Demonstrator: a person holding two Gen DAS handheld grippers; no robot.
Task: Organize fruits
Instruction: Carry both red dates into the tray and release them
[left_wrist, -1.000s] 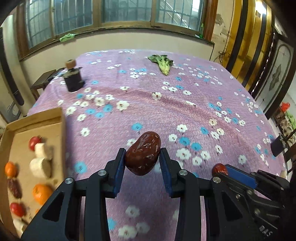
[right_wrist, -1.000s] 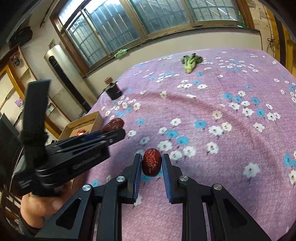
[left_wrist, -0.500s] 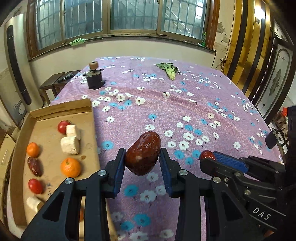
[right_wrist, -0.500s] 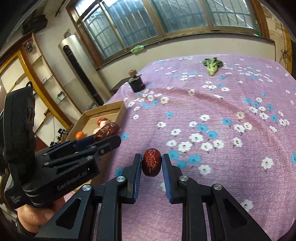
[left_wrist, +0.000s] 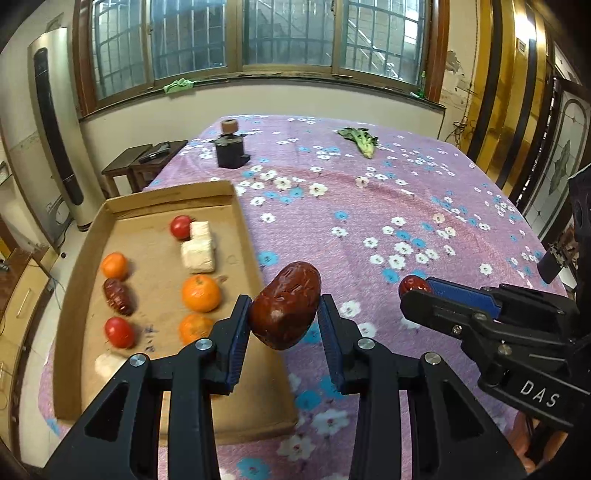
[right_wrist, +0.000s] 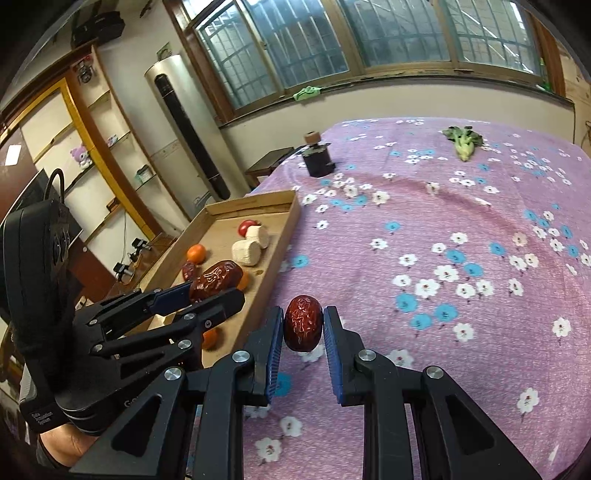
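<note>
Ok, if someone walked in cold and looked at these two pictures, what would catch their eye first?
First, the two red dates pinched in black grippers: a large date in the left gripper, a smaller date in the right gripper, both above the purple flowered tablecloth. Next, at the table's left edge, the cardboard tray of oranges, tomatoes, another date and white chunks.
</note>
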